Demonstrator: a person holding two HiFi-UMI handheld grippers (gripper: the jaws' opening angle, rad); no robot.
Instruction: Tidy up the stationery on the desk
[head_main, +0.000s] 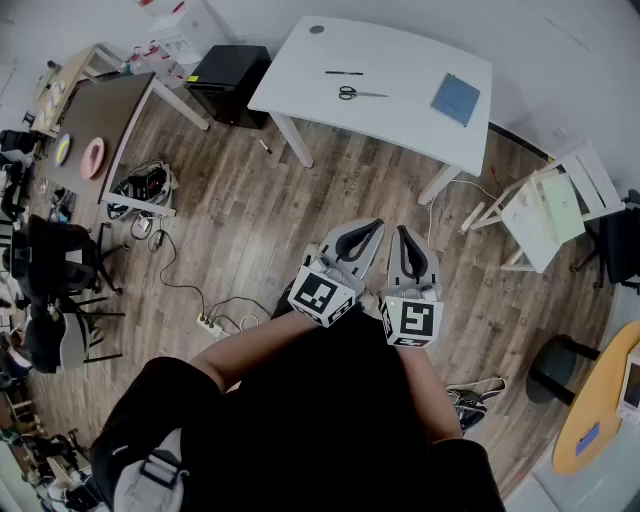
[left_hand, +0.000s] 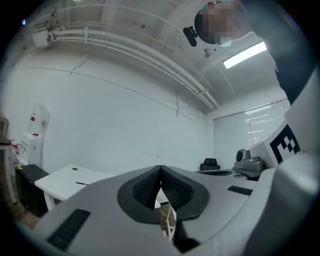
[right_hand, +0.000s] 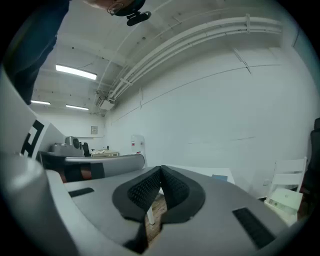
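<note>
**Head view.** Shows left gripper (head_main: 372, 228) and right gripper (head_main: 404, 234) side by side over the wood floor (head_main: 250, 220). Both aimed toward the white desk (head_main: 400, 110) and well apart from it. Finds the stationery on the desk top:
- a pair of scissors (head_main: 358, 94) near the middle
- a black pen (head_main: 343, 73) just beyond them
- a blue notebook (head_main: 456, 98) toward the right end, apart from the other two

Records a black cabinet (head_main: 228, 80) at the desk's left end and a white chair (head_main: 548, 205) off its right end. Also a power strip (head_main: 212, 324) with cables on the floor, left of the grippers.

**Left gripper view.** Shows the jaws closed tip to tip, ribbed pads meeting, nothing between them. Catches the desk low at left with a thin dark item on it, too small to identify. Takes in the right gripper's marker cube at the right edge.

**Right gripper view.** Shows the jaws pressed together, nothing held. Places the desk beyond the jaw tips, with the notebook on it right of centre. Puts the white chair at lower right.
</note>
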